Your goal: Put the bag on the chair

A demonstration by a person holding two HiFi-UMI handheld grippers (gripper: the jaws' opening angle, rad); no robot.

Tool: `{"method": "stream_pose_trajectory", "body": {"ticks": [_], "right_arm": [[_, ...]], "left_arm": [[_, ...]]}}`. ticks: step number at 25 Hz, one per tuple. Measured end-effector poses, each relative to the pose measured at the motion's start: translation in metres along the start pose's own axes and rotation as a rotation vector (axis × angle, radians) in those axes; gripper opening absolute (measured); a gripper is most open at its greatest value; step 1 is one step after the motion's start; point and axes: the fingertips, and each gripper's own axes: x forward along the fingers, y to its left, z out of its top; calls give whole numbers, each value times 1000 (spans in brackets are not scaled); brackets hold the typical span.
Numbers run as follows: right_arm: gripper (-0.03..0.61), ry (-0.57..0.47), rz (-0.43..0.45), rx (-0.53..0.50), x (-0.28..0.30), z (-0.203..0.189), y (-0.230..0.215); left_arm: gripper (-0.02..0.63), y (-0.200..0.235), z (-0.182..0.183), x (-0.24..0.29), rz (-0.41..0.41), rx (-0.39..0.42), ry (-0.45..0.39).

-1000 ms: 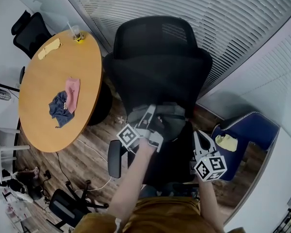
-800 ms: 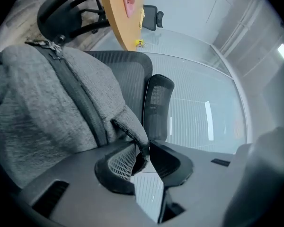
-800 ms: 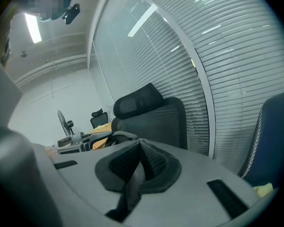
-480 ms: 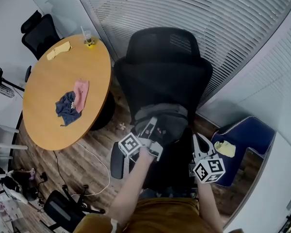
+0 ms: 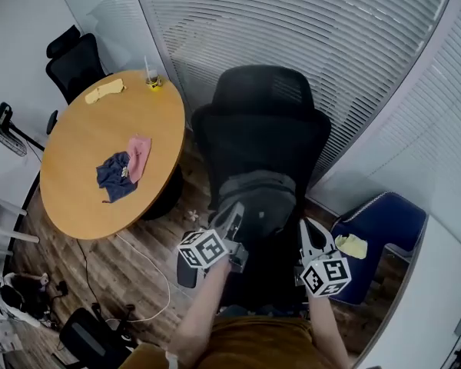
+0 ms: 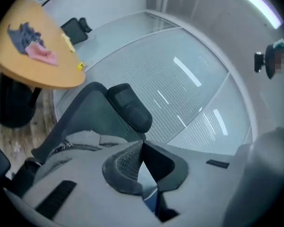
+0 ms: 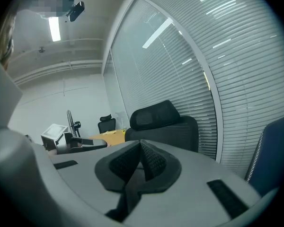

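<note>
From the head view, the grey bag lies on the seat of the black office chair, with the left gripper at the bag's near edge and the right gripper just off to its side, beside a round wooden table. In the left gripper view, the jaws are pressed together at their tips with nothing between them, the bag resting beyond. The right gripper view likewise shows the pads closed on nothing, pointing towards the chair's backrest.

Seat of chair mostly hidden beneath grey bag and left gripper. At surface edge, yellow item too small to identify.
</note>
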Motion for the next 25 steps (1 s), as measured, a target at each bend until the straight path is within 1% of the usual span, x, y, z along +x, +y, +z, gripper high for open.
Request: {"method": "stream_pose_trajectory", "body": {"ticks": [3,5,8,9,11,12,14,19,25], "right_arm": [[12,-17,-5,-30,-10,5,12],[12,-20,-8,-52,-15,6,19],[12,-26,-5,-91,-22,10,30],[12,-31,-5,-105,-24,12,33],[12,-41,-3,-140,-29,14,38],[12,-43,-4,-156,-31,15,40],[12,-48,-9,-172,-37,18,43],[12,-60,-22,-188,-47,25,45],[12,-69,-35,-185,-58,25,46]], "left_arm": [[23,-14,7,-14,47,151,25],[23,-27,15,-23,58,258,1],[23,-48,26,-39,51,461,-46],[23,-54,28,-44,44,514,-51],[23,-64,30,-56,35,584,-70],[23,-68,30,-62,37,610,-79],[23,-70,28,-70,41,643,-70],[23,-73,14,-70,20,668,6],[23,-86,-1,-72,-11,729,25]]}}
